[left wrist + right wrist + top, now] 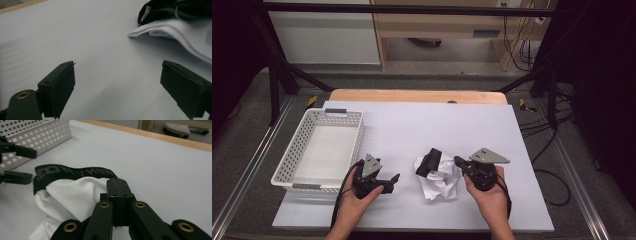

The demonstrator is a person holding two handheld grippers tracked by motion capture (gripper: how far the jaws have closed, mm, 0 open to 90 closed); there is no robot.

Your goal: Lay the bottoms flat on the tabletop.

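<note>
Gripping looks doubtful here: the right claw (117, 192) has its jaws pressed fully together at the edge of the white garment (439, 179) with the black waistband (72, 173), and I cannot tell whether any cloth is actually caught between them. The garment lies crumpled on the table (412, 127), between the two hands and well right of the white basket (294, 170). The left claw (117, 87) hovers low with jaws wide apart and nothing in them. If the pinch caught nothing or only a thin fold, lifting could let the fabric slip free or trail short of the basket.
</note>
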